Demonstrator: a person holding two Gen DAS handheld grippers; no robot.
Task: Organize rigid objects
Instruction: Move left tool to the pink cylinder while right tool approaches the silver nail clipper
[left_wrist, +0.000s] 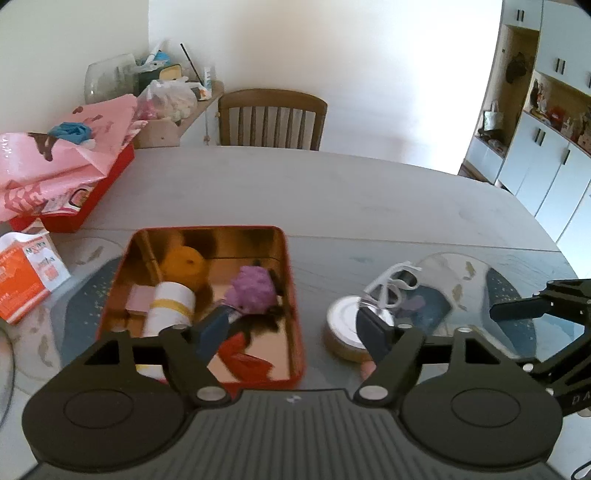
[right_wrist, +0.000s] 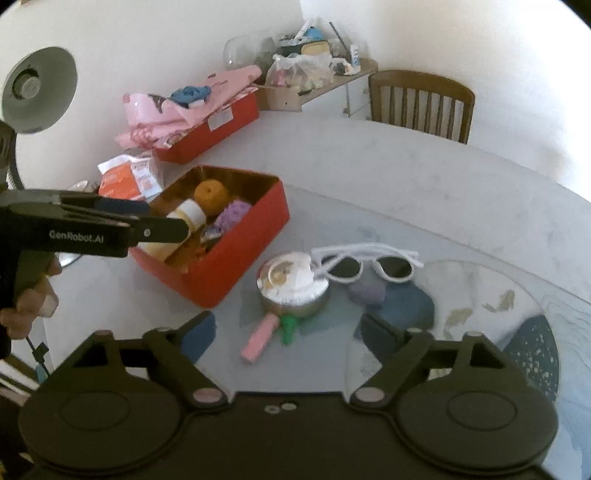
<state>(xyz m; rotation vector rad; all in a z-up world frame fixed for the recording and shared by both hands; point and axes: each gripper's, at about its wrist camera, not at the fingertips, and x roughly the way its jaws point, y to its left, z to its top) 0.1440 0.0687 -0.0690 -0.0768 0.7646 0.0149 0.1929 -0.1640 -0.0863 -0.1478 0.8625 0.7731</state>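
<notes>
An open red tin (left_wrist: 291, 280) holds an orange ball (left_wrist: 184, 266), a purple lump (left_wrist: 251, 288) and a white bottle (left_wrist: 170, 306). My left gripper (left_wrist: 291, 332) hovers open over the tin's right wall with nothing gripped. To the right stand a round can (left_wrist: 343, 325) and white sunglasses (left_wrist: 391, 284). In the right wrist view my right gripper (right_wrist: 290, 336) is open above the table, empty. A pink stick (right_wrist: 258, 339) and a green piece (right_wrist: 288, 325) lie just beyond it, before the can (right_wrist: 291, 284), the sunglasses (right_wrist: 369, 266) and the tin (right_wrist: 236, 254).
A red box (left_wrist: 74, 210) under a pink bag and an orange carton (left_wrist: 22, 273) sit at the left. A wooden chair (left_wrist: 273, 118) stands behind the table (left_wrist: 332, 192). A lamp (right_wrist: 37, 88) and a cluttered shelf (right_wrist: 332, 77) line the wall. A hand (right_wrist: 29, 299) holds the left gripper (right_wrist: 162, 219).
</notes>
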